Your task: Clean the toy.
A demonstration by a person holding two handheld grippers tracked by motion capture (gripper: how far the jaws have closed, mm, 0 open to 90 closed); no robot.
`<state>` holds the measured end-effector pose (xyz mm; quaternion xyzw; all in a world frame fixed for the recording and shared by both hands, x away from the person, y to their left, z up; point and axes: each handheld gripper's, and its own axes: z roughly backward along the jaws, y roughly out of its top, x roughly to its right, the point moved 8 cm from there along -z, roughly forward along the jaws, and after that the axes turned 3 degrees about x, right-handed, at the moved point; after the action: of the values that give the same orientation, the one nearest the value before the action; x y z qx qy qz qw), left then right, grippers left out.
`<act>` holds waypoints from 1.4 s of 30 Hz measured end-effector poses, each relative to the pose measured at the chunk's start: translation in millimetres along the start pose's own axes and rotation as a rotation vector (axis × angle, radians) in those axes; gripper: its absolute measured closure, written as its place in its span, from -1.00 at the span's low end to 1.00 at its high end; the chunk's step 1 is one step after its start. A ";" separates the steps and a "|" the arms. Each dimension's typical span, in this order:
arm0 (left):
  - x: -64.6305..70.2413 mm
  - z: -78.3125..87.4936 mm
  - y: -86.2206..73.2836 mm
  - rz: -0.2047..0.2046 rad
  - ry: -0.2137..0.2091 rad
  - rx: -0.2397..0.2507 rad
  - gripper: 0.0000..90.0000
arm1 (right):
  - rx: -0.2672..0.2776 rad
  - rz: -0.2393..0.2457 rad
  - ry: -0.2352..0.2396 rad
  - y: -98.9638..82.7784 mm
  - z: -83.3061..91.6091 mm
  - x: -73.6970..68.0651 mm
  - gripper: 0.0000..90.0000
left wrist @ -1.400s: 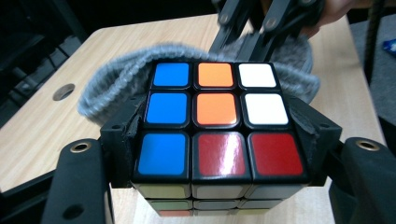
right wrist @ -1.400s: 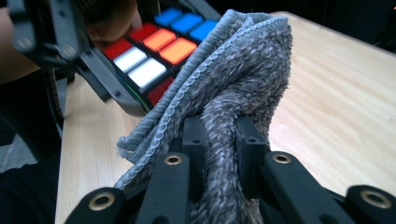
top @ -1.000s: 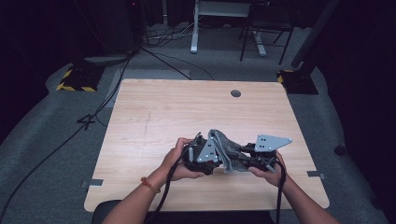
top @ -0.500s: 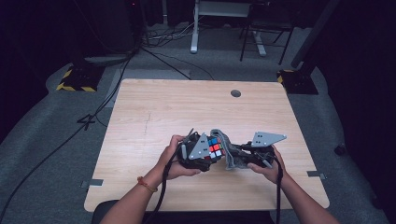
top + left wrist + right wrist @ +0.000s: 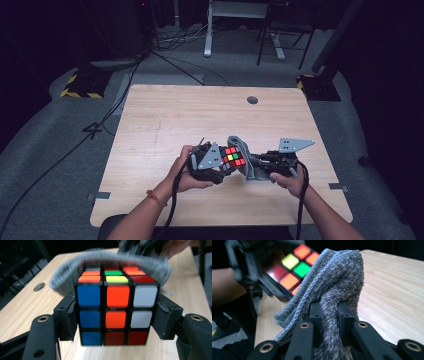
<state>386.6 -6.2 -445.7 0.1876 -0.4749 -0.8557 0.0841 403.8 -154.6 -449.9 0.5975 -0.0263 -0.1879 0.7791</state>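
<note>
The table (image 5: pixel 165 115) is a pale wood top with a round grommet (image 5: pixel 252 100) near its far edge, well beyond both grippers; the work takes place above its near half. The left gripper (image 5: pixel 222 162) is held in the person's left hand (image 5: pixel 186 172) and points toward the right gripper (image 5: pixel 255 162), which is held in the right hand (image 5: pixel 289 181); the two tools face each other tip to tip. The cloth (image 5: pixel 337 280), grey and ribbed, is bunched between the right gripper's jaws, which are clamped on a gathered fold of it; the rest rises ahead of the jaws and drapes forward against the cube (image 5: pixel 117 307). In the left gripper view the cloth (image 5: pixel 110 258) arches, blurred, over the cube's far top edge. The cube sits squarely between the left gripper's jaws, whose pads press its left and right faces, so that gripper is closed on it. The face toward that camera shows a blue column, an orange-and-red column and a white-and-red column; the top face carries orange, red, green and yellow tiles. In the right gripper view the cube (image 5: pixel 292 267) lies ahead and to the left of the jaws, touching the cloth's edge.
</note>
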 end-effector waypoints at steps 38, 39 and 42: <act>-12.3 13.0 -85.4 0.098 -0.010 -0.236 -0.26 | -0.389 0.138 -0.323 -59.0 24.8 46.1 0.69; -12.1 12.7 -86.8 0.102 -0.013 -0.239 -0.26 | -0.400 0.134 -0.343 -64.1 29.5 50.9 0.69; -12.3 12.3 -93.0 0.112 -0.012 -0.250 -0.27 | -0.407 0.099 -0.345 -72.2 37.5 55.7 0.63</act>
<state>396.1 57.1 -515.4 0.1434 -0.3748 -0.9033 0.1517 426.6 -222.7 -517.3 0.3857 -0.1494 -0.2498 0.8755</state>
